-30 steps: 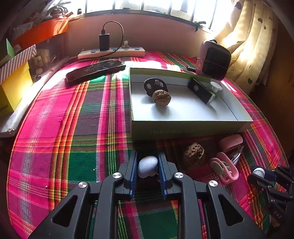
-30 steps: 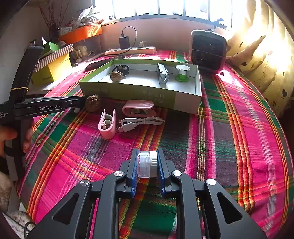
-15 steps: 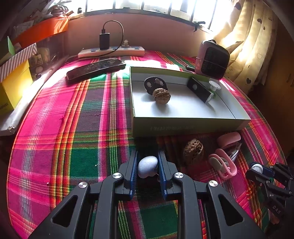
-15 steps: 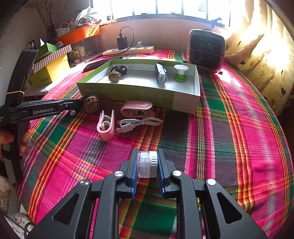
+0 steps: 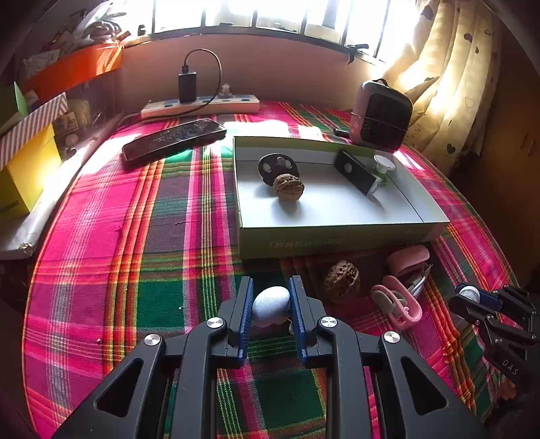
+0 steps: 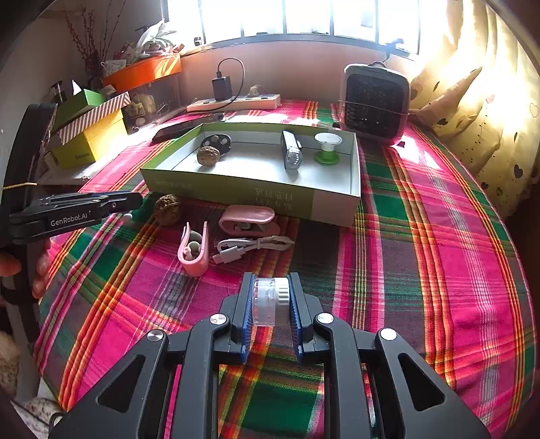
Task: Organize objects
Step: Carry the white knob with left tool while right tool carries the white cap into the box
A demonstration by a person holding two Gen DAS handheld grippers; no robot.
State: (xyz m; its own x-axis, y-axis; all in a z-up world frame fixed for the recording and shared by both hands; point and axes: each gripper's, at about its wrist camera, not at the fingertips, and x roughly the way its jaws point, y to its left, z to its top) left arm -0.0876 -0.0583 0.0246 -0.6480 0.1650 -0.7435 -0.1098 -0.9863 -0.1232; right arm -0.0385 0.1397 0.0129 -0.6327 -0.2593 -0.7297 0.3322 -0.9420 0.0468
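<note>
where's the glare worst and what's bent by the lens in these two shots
Left wrist view: the window is blown out white, with a sunlit patch washing out the cloth behind the box, whose straight edges bow. Right wrist view: the curtain and window glare out, the cloth stripes curve toward the frame edge, and the corners fall dark.

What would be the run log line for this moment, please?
left tool: shut on pale egg-shaped object | right tool: shut on clear-white spool | box: four items inside
</note>
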